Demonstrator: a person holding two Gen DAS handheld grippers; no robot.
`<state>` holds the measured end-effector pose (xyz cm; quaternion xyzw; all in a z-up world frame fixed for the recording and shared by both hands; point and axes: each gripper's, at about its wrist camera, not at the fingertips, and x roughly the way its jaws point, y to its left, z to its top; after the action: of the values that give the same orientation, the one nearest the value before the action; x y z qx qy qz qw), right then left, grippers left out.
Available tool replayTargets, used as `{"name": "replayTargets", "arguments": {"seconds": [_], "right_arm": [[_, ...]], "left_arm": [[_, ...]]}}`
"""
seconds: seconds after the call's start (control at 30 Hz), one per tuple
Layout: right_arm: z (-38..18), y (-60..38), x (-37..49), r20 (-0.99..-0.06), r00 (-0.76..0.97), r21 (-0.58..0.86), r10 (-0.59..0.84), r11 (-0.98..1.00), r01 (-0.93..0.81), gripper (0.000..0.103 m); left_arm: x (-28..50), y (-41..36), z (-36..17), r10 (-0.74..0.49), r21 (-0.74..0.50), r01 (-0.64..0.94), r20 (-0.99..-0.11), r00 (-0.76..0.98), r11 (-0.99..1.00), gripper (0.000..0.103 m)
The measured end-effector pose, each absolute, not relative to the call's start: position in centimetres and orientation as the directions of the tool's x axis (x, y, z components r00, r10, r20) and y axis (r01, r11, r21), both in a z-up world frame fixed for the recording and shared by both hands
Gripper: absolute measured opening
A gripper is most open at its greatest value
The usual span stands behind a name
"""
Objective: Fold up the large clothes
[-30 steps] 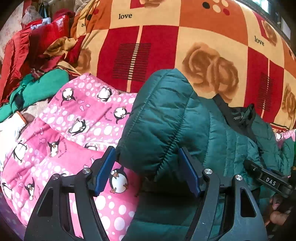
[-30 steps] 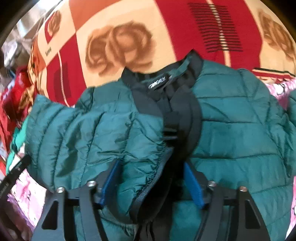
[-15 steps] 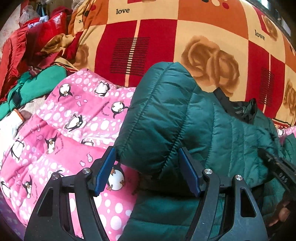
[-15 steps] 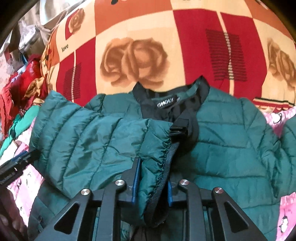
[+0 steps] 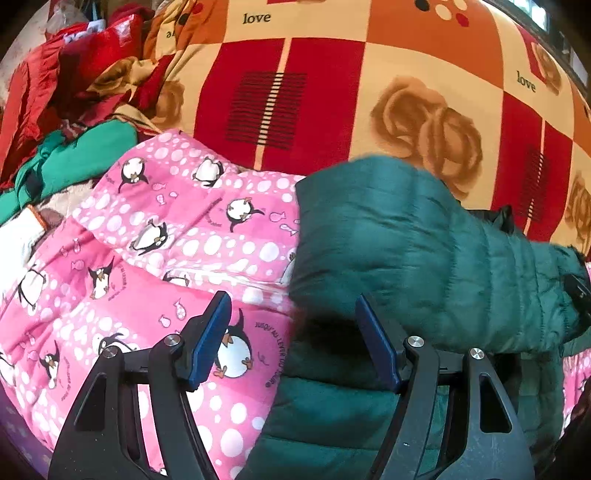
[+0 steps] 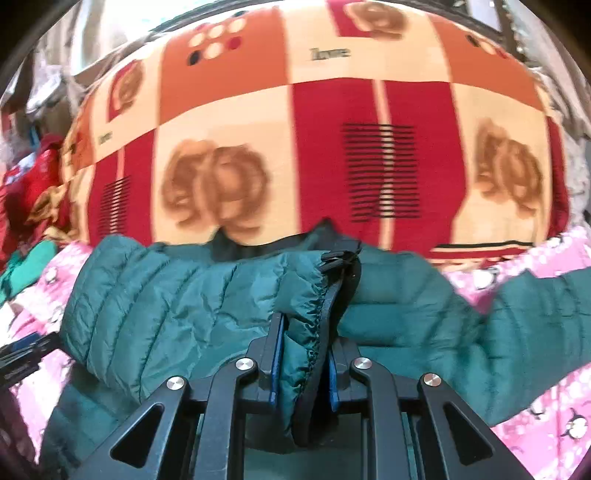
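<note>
At lower centre, our right gripper pinches the jacket's cuff to carry the sleeve across the body. Our left gripper, jaws spread and empty, hovers at the fold beside the quilt.

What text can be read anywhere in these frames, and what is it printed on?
"love": on the cream square at the top of the red, orange and cream rose-patterned blanket.
"love": again on that blanket's right side.
Curved lettering by a penguin on the pink penguin-print quilt: too distorted to read reliably.
Other small script lines on that quilt: too small.
Blanket wording in the right wrist view: blurred.
</note>
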<state>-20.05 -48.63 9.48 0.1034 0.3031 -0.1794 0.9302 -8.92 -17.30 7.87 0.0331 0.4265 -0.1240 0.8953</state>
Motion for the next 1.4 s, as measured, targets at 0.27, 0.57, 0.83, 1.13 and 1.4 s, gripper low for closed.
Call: {"name": "replayTargets", "arguments": {"seconds": [0.27, 0.57, 0.83, 1.13, 1.4], "right_arm": [[7.1, -53.9, -20.1, -0.637, 0.649, -0.024, -0.417, 0.851, 0.524, 0.014], [2.7, -57.2, -19.3, -0.731, 0.575, 0.042, -0.368, 0.816, 0.576, 0.039], [6.9, -55.1, -21.7, -0.699, 0.672, 0.156, -0.242, 0.866, 0.475, 0.05], [5.1, -50.7, -16.1, -0.711, 0.698, 0.227, -0.085, 0.912, 0.342, 0.05], [1.8, -52.2, -13.7, -0.728, 0.676, 0.208, -0.114, 0.902, 0.377, 0.05]], "left_arm": [[-8.6, -17.6, 7.2, -0.202, -0.058, 0.252, -0.779, 0.593, 0.966, 0.07], [-8.6, -18.8, 7.3, -0.25, -0.086, 0.297, -0.779, 0.575, 0.951, 0.07], [-6.9, -21.7, 8.5, -0.336, -0.163, 0.35, -0.786, 0.519, 0.922, 0.07], [-4.7, -24.0, 4.4, -0.254, -0.07, 0.366, -0.836, 0.486, 0.928, 0.074], [-4.5, -23.8, 2.9, -0.244, -0.069, 0.345, -0.834, 0.496, 0.936, 0.084]]}}
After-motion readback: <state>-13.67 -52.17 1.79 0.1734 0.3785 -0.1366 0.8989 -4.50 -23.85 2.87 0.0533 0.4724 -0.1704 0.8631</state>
